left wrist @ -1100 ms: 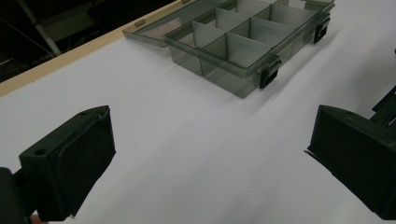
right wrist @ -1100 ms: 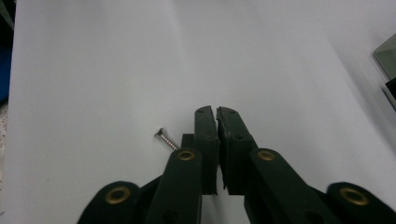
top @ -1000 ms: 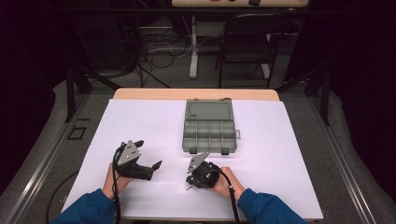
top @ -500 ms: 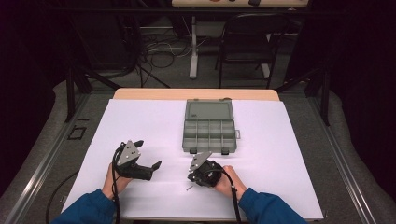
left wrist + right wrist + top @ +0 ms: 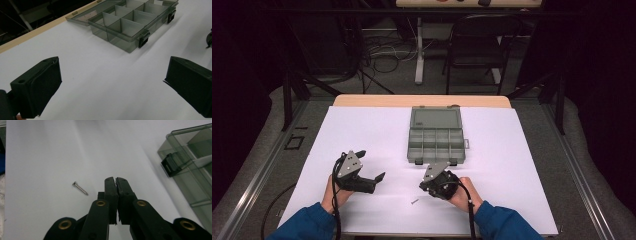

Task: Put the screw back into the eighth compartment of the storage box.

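A smoky-grey compartment box (image 5: 435, 146) lies open mid-table, lid (image 5: 435, 119) folded back; it also shows in the left gripper view (image 5: 130, 22) and the right gripper view (image 5: 195, 165). A small screw (image 5: 414, 201) lies loose on the white sheet, left of my right gripper's tips (image 5: 80, 188). My right gripper (image 5: 422, 186) hovers just in front of the box, jaws pressed together (image 5: 115, 180), and I make out nothing between them. At the left, my left gripper (image 5: 371, 165) rests with its jaws wide apart and empty (image 5: 112, 65), pointing toward the box.
White sheet (image 5: 362, 130) covers the table, whose wooden far edge (image 5: 377, 100) shows beyond it. A chair (image 5: 474, 45) and cables stand on the dark floor behind. Black latches (image 5: 143, 40) stick out from the box's front wall.
My right gripper has risen a little and shifted slightly right, away from the screw. The left gripper and the box have stayed put.
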The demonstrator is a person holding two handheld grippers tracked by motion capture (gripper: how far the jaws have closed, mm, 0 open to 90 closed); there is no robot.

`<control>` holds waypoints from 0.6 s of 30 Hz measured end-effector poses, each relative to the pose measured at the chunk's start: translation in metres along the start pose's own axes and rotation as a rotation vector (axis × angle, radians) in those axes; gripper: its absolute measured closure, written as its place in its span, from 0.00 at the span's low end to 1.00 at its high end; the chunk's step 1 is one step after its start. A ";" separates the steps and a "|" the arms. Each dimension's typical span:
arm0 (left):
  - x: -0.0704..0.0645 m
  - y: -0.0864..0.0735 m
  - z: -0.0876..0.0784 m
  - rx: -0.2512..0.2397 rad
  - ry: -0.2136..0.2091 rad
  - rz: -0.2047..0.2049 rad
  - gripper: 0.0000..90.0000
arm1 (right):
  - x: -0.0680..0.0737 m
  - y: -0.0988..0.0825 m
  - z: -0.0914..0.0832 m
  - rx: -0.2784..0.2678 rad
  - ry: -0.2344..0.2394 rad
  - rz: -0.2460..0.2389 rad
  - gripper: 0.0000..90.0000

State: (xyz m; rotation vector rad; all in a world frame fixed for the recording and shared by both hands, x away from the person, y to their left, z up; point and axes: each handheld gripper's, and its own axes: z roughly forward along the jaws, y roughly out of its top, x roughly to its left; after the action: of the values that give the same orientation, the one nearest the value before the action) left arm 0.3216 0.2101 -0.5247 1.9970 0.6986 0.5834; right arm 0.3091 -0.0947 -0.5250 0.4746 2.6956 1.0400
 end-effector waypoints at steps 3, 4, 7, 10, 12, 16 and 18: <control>0.001 0.000 0.000 0.000 0.005 -0.004 0.00 | -0.004 -0.003 -0.008 -0.010 -0.017 0.008 0.98; 0.001 0.000 0.001 -0.001 0.007 -0.003 0.00 | -0.006 -0.004 -0.011 -0.010 -0.022 0.009 0.98; -0.001 0.000 0.000 -0.002 0.004 0.001 0.00 | -0.008 -0.007 -0.017 -0.013 -0.040 0.024 0.98; -0.001 0.000 0.000 0.000 0.002 -0.001 0.00 | -0.010 -0.009 -0.022 -0.021 -0.053 0.027 0.98; 0.000 0.000 0.000 -0.003 0.004 -0.005 0.00 | -0.012 -0.009 -0.026 -0.023 -0.061 0.030 0.98; 0.000 0.000 0.001 0.000 0.003 -0.005 0.00 | -0.016 -0.010 -0.031 -0.029 -0.079 0.043 0.98; 0.000 0.000 0.000 0.000 -0.001 -0.004 0.00 | -0.018 -0.011 -0.033 -0.033 -0.087 0.048 0.98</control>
State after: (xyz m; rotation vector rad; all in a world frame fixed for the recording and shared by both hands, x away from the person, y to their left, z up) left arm 0.3217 0.2099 -0.5250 1.9951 0.7019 0.5805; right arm 0.3133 -0.1292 -0.5075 0.5669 2.5997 1.0491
